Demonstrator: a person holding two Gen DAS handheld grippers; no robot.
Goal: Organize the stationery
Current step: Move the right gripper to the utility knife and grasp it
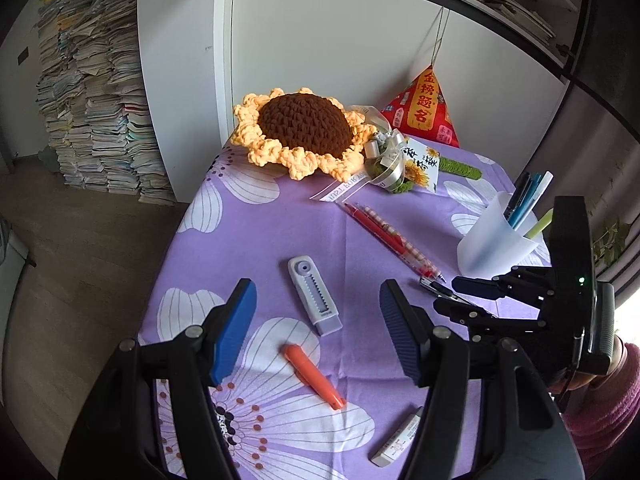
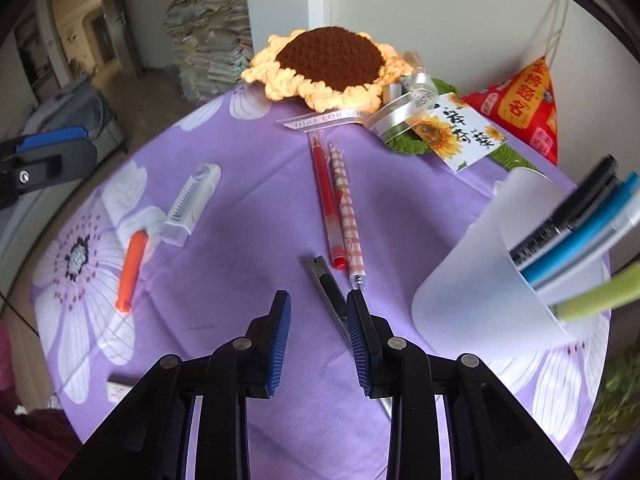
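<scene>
The right gripper point(image 2: 316, 312) hovers low over the table point(image 2: 248, 216), fingers partly open and empty. The box cutter point(image 2: 326, 284) lies near the cup point(image 2: 480, 280), on the cup's left, its handle passing under the right finger point(image 2: 360, 340) rather than between both. Closing from here risks pinching one edge and flicking the cutter into the red pen point(image 2: 326, 200) just beyond it. The cup is light, tilted and full of pens; a sideways bump could tip it. The left gripper point(image 1: 316, 320) is wide open, empty.

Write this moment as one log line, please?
left gripper: open, empty | right gripper: open, over black utility knife | cup: holds pens | red pens: on cloth
</scene>
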